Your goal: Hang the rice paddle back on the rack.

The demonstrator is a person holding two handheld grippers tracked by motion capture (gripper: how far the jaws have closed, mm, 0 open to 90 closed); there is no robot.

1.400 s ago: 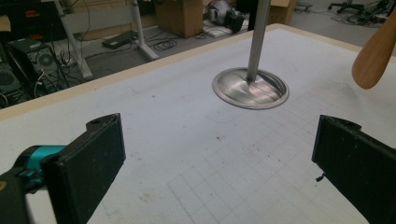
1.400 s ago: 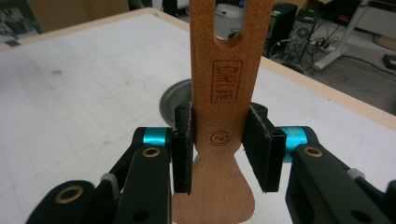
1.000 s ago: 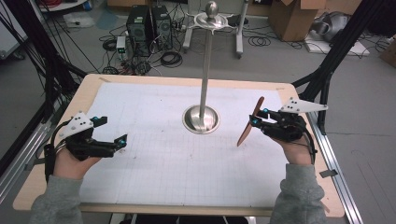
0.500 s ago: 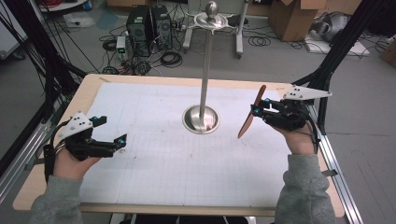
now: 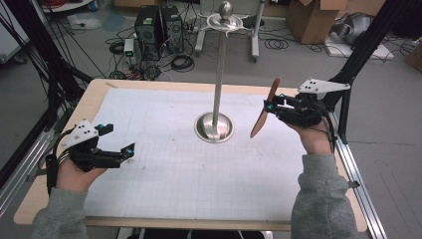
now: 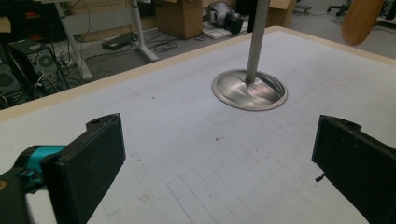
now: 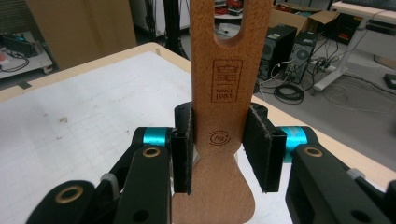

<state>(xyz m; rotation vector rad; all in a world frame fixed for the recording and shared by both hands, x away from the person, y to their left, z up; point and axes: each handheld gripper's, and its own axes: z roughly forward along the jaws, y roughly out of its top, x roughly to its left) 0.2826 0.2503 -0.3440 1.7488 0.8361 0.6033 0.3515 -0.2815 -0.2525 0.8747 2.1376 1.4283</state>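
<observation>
My right gripper (image 5: 271, 105) is shut on a wooden spatula (image 5: 264, 108), lifted above the table's right side. In the right gripper view the spatula (image 7: 219, 84) stands between the two pads, its slotted handle end pointing away and a burned logo on its face. A metal stand (image 5: 217, 74) with a round base (image 5: 214, 126) rises from the middle of the table; hooks and a ball top it. My left gripper (image 5: 130, 150) rests open at the left, holding nothing. In the left gripper view its jaws stand wide apart, facing the stand base (image 6: 249, 90).
A white gridded mat (image 5: 174, 164) covers the wooden table (image 5: 94, 97). Black frame rails (image 5: 30, 149) run along both sides. Beyond the far edge, computers (image 5: 159, 25), cables and cardboard boxes (image 5: 308, 20) sit on the floor.
My right gripper has risen and moved slightly away from me with the spatula. The left gripper has stayed in place.
</observation>
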